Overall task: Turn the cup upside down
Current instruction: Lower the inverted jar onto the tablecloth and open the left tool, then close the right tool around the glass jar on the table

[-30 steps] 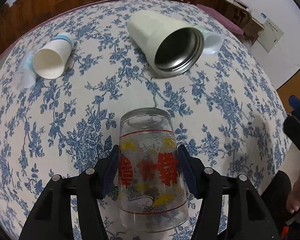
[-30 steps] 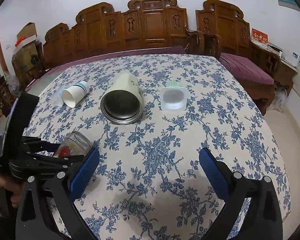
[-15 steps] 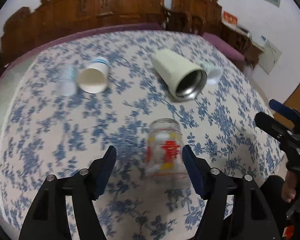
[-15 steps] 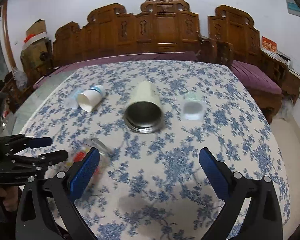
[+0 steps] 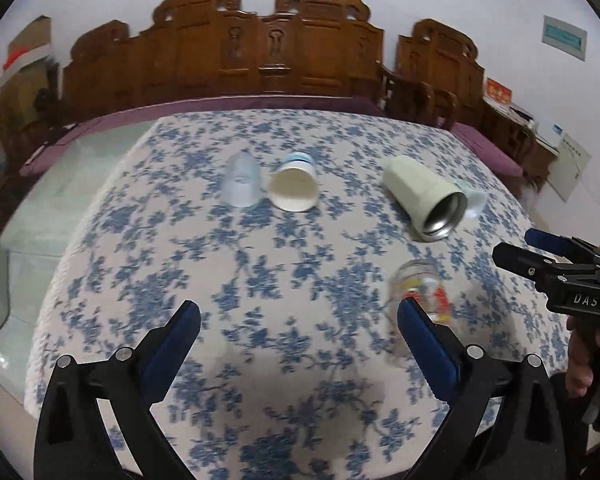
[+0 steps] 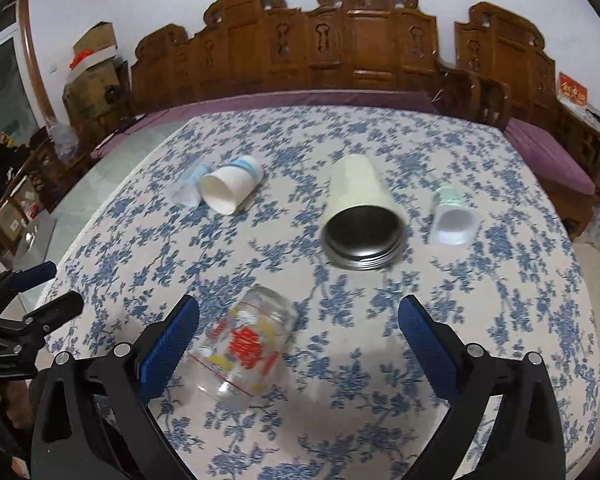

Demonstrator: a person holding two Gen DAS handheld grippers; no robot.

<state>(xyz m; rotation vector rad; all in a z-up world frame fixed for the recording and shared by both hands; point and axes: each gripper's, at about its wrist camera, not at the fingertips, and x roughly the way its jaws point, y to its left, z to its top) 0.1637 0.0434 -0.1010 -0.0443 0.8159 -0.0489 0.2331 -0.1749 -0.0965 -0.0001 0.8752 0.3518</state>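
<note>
A clear glass cup [image 6: 246, 344] with red and yellow print stands upside down on the flowered tablecloth, its base up. In the left wrist view the glass cup [image 5: 422, 294] sits behind my right finger, blurred. My left gripper [image 5: 298, 320] is open and empty, pulled back from the cup; it also shows at the left edge of the right wrist view [image 6: 36, 292]. My right gripper [image 6: 298, 320] is open and empty, with the cup just inside its left finger and apart from it; it also shows in the left wrist view [image 5: 540, 252].
On the tablecloth [image 6: 500, 320] several cups lie on their sides: a cream steel-lined tumbler [image 6: 360, 216], a white paper cup [image 6: 230, 190], a clear plastic cup [image 6: 190, 188] and a small white cup [image 6: 452, 218]. Carved wooden benches [image 6: 360, 60] stand behind the table.
My left gripper let go of the glass cup, opened wide and drew back and to the left. The cup stays upside down on the table. My right gripper rose slightly.
</note>
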